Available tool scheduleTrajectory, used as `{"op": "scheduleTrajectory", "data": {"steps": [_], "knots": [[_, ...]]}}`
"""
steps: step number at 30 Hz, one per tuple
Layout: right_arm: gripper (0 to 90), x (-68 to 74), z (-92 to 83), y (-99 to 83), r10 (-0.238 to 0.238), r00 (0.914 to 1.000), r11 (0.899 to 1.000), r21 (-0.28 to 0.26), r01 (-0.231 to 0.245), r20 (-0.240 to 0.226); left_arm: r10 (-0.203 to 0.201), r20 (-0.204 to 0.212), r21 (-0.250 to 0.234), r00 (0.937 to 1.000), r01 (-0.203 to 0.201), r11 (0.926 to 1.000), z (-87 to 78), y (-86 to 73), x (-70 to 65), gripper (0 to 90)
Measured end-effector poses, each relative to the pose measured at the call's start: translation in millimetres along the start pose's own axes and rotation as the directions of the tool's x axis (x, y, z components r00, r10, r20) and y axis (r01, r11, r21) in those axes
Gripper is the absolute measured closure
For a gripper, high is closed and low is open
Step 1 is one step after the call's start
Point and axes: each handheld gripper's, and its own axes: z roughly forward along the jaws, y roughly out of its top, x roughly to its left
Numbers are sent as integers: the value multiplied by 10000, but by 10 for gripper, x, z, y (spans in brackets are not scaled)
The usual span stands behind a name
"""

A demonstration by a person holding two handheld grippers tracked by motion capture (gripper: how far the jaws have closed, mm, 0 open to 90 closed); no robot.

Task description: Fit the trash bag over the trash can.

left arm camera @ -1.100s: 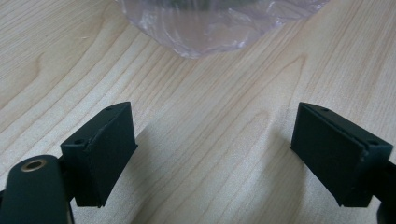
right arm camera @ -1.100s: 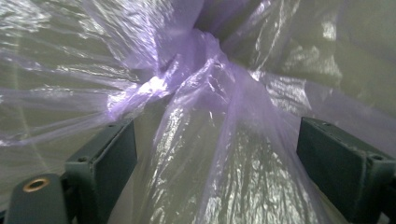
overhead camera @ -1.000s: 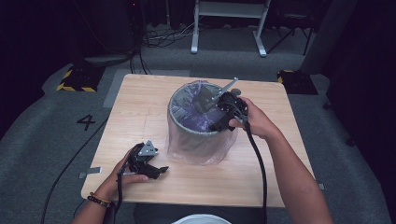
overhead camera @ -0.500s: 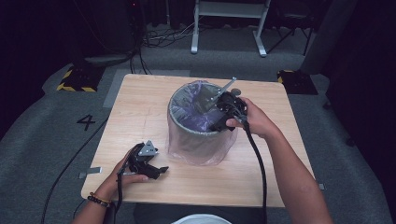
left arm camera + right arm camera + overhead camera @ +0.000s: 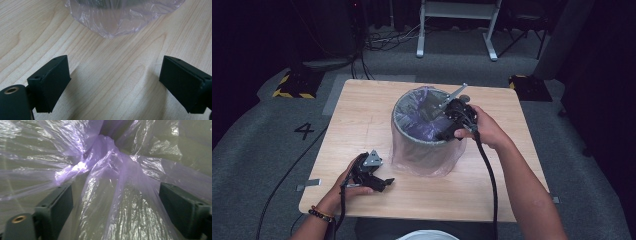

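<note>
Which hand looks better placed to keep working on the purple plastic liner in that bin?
Right. The right gripper reaches into the purple plastic liner, jaws open; the left gripper rests on the wooden table.

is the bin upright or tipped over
Upright. In the high view the bin stands on the table with its round rim facing up, the purple bag draped over rim and sides.

One bin (image 5: pixel 424 135), one purple bag (image 5: pixel 427 125), two claws, one table (image 5: pixel 362 120).

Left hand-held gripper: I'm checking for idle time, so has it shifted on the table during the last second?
No. The left hand-held gripper rests beside the liner-draped bin, as before.
</note>
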Motion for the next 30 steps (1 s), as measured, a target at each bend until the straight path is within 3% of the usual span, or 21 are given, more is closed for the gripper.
{"op": "scheduleTrajectory", "data": {"steps": [2, 5, 7, 12, 17, 20, 23, 30], "knots": [[187, 12, -20, 7, -215, 9998, 9997, -150, 215, 16, -1, -8, -6, 10000, 1, 10000, 2, 1, -1, 92], [174, 42, -68, 34, -321, 9995, 9976, -614, 317, -65, -14, 2, 2, 10000, 14, 10000, 2, 2, -1, 91], [180, 56, -74, 48, -356, 9994, 9972, -650, 356, 14, -16, 11, -6, 10000, 16, 10000, 4, 3, -1, 90], [182, 85, -88, 147, -49, 9997, 9924, -1225, 76, 224, -13, 11, -3, 10000, 13, 10000, 4, 3, 0, 90], [199, 107, -71, 227, 138, 9995, 9909, -1344, -99, 282, -13, 10, -3, 10000, 13, 10000, 4, 3, 0, 90], [232, 116, 14, 276, 451, 9979, 9963, -756, -414, 471, -13, 16, 0, 10000, 13, 10000, 4, 3, 0, 90], [224, 122, 85, 291, 474, 9986, 9983, -335, -467, 230, -13, 25, -1, 10000, 13, 10000, 5, 3, 1, 89], [212, 137, 141, 299, 323, 9990, 9993, 184, -329, 322, -11, 28, -1, 10000, 11, 10000, 5, 3, 0, 89]]}}
